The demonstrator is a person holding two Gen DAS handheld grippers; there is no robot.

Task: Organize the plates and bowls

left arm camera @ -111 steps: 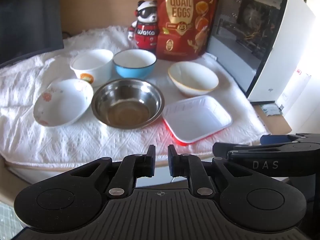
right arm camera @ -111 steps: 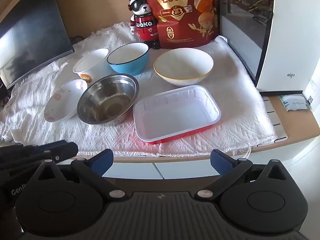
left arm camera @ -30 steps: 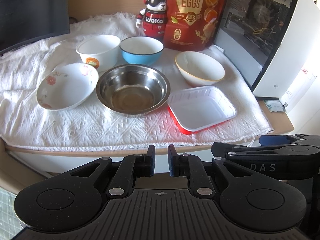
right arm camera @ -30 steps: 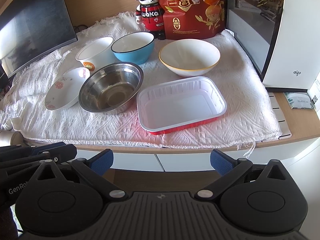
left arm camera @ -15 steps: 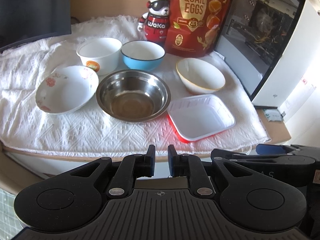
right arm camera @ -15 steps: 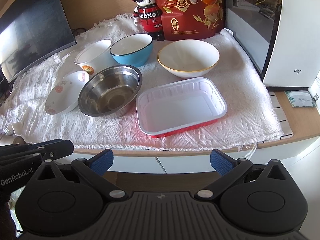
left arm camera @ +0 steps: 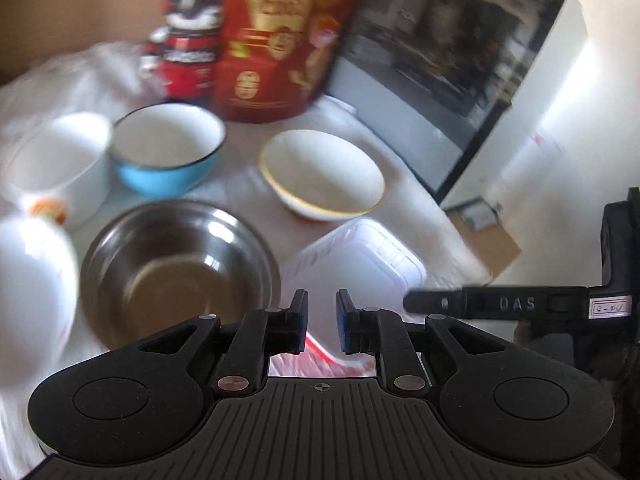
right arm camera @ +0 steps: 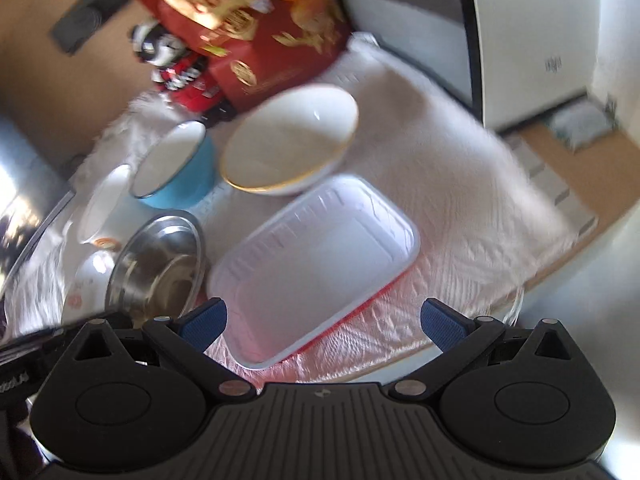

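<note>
Left wrist view: the left gripper has its fingers nearly pressed together, with only a narrow slot between them and nothing in it. We take the steel bowl as landmark. Just right of it lies the white tray, with the gold-rimmed bowl behind that. The blue bowl stands directly behind the steel bowl, a white cup bowl to its back left, and a flowered plate at its left. The picture is blurred, so finer contacts cannot be confirmed.

Right wrist view: the right gripper is spread wide and empty, hovering over the near end of the white tray, which lies just right of the steel bowl. The gold-rimmed bowl lies beyond the tray.

We judge the step to be the approach to a first pick. All 6 vessels sit separately on the white cloth, none stacked. The next move calls for lowering the open jaws across one tray rim and closing firmly. The rim looks thin, so a shallow bite may slip.
</note>
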